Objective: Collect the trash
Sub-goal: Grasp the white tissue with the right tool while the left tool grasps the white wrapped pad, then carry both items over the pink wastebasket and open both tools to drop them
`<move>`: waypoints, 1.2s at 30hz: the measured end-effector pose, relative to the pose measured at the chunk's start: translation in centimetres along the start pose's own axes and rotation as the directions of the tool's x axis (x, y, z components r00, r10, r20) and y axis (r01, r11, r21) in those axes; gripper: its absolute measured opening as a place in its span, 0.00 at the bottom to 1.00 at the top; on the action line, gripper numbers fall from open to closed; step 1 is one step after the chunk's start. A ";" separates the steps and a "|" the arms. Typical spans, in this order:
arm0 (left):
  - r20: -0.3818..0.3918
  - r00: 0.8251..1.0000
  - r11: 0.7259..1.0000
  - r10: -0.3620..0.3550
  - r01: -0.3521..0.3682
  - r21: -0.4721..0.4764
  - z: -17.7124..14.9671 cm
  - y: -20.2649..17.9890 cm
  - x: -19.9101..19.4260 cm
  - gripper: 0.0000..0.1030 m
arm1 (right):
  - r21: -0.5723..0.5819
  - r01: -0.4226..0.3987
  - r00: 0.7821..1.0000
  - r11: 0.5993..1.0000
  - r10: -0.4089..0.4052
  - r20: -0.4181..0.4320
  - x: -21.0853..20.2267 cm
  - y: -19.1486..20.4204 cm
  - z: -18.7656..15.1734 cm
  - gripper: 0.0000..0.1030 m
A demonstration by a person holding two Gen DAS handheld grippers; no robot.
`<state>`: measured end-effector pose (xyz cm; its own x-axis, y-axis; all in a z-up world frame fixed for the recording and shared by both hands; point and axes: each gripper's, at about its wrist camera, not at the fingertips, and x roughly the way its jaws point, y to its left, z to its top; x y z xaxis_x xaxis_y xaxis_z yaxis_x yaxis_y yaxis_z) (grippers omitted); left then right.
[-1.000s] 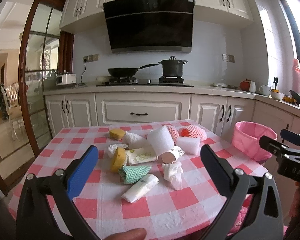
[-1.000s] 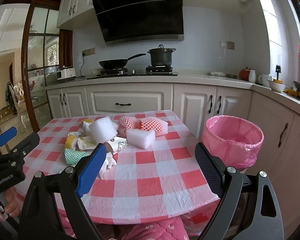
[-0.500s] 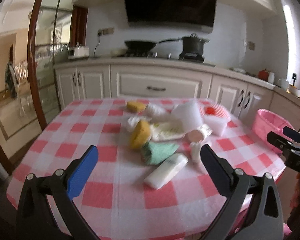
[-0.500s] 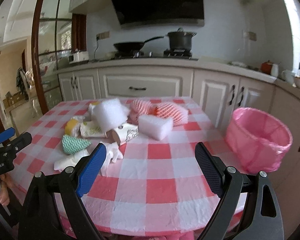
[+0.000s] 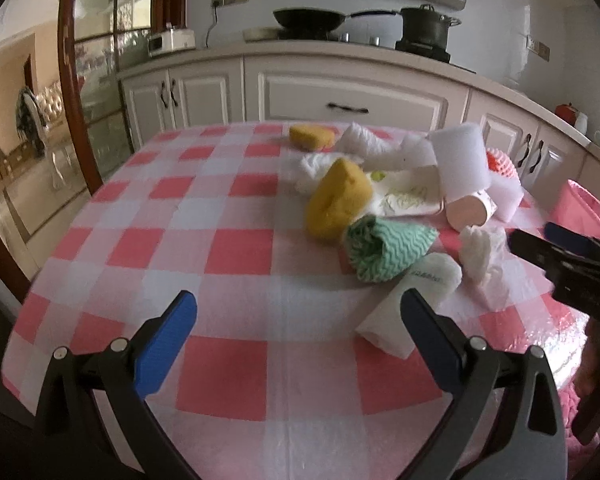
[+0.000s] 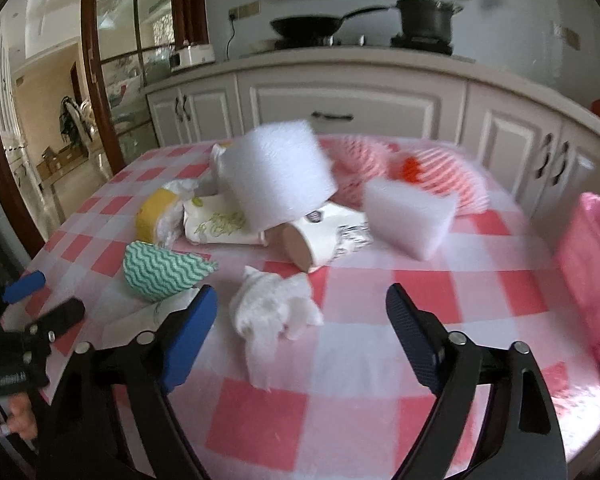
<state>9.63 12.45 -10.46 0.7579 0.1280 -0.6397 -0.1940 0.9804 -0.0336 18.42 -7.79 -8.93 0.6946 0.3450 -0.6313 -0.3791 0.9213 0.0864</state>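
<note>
Trash lies heaped on the pink checked table [image 5: 236,248]: a yellow sponge [image 5: 336,200], a green zigzag cloth [image 5: 384,252], a white packet [image 5: 412,300], a paper cup [image 6: 316,244] and white foam pieces [image 6: 280,176]. My left gripper [image 5: 298,308] hangs open low over the cloth-covered table, with the packet just beyond its right finger. My right gripper [image 6: 300,300] has its jaws closing around a crumpled white tissue [image 6: 276,312]. The tissue lies between the fingers, and the pads stand clear of it.
A bin lined with a pink bag [image 6: 592,264] stands past the table's right edge. Red-and-white foam fruit nets [image 6: 440,176] lie at the back of the heap. White kitchen cabinets [image 5: 352,96] and a stove with pans stand behind.
Both grippers have come down and forward toward the table, so the trash looms larger. The tissue now sits between the right fingers, which stand a little narrower.
</note>
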 end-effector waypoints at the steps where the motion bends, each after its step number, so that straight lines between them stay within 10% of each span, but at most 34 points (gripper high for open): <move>1: -0.006 1.000 1.000 -0.012 0.012 -0.006 0.0 0.1 0.2 0.96 | 0.001 -0.005 1.000 1.000 0.005 -0.022 1.0 0.3 0.3 0.76; 7: -0.048 0.997 0.999 -0.053 0.054 0.009 -0.4 -0.2 1.0 0.93 | 0.015 -0.028 0.994 0.999 0.030 -0.103 4.1 0.5 0.7 0.69; 15: -0.095 0.986 0.988 -0.139 0.145 0.057 -0.4 -2.2 2.3 0.91 | 0.033 -0.069 0.989 0.997 0.073 -0.131 4.5 -0.2 -0.2 0.33; 31: -0.187 0.960 0.949 -0.206 0.243 0.202 0.2 -9.5 5.9 0.37 | 0.076 -0.028 0.998 0.997 0.032 -0.052 -0.3 -5.2 -1.6 0.32; 36: -0.180 0.956 0.941 -0.233 0.269 0.207 -0.5 -10.2 4.8 0.33 | 0.090 -0.029 0.999 0.996 0.033 -0.043 -0.6 -5.8 -2.2 0.32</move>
<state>14.91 3.02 -13.61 0.6571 -0.1334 -0.7419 0.1504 0.9876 -0.0444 18.83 -13.76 -10.72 0.6546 0.3668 -0.6610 -0.3424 0.9234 0.1734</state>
